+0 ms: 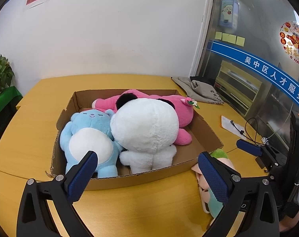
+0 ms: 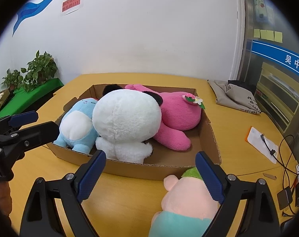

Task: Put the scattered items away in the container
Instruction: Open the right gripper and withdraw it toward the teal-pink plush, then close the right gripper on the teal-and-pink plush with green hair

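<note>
We see the cardboard box [image 2: 208,136] on the yellow surface [image 2: 129,193] holding a blue plush [image 2: 76,124], a white panda plush [image 2: 125,120] and a pink plush [image 2: 179,116]. Just outside the box's near right corner lies a peach plush [image 2: 185,199], between our right gripper's [image 2: 150,175] spread jaws. Our left gripper [image 1: 147,173], near the box's front wall, has its jaws spread too, pinching nothing.

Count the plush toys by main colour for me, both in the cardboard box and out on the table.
Blue: 1, blue plush, in the cardboard box
White: 1, white panda plush, in box
Pink: 1, pink plush, in box
Peach: 1, peach plush, on table
Total: 4
</note>
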Motion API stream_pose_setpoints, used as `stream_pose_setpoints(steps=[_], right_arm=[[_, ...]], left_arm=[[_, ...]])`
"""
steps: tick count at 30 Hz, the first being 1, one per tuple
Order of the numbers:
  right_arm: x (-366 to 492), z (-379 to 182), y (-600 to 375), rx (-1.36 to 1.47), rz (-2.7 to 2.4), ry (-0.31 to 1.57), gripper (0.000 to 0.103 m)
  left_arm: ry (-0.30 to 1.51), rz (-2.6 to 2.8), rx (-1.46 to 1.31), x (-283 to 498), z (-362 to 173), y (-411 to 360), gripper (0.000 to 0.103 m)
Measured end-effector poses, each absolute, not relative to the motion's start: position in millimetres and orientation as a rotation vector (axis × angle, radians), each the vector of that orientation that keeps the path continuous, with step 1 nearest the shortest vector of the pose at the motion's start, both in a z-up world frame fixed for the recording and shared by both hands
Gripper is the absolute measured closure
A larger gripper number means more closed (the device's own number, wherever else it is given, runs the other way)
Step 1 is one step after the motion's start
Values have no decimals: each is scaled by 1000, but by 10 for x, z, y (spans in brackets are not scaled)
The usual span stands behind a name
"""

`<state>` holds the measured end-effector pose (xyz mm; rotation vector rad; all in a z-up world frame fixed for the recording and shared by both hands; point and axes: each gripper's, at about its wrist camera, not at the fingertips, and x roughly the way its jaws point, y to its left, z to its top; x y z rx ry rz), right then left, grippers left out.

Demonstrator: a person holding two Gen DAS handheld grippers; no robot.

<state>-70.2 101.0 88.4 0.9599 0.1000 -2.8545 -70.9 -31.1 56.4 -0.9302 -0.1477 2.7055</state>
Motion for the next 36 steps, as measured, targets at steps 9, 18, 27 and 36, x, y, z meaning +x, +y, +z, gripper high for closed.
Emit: stream_pose_setpoints(steps=[9,18,27,36], right_arm=[[-690,854,1031,970,-2845,88,11],[-675,845,1046,974,-2847,85,11],[-653,853,1064,969,-2850,82,11],[-336,888,1400,900,-2848,28,11]], left_arm=[[-141,2719,-937,-715,534,-315,0],[-172,2702,-941,-701,517,-321,0],[-158,2699,-944,-698,501,-290,0],[-210,2629,-966,-774,442,-193,0]])
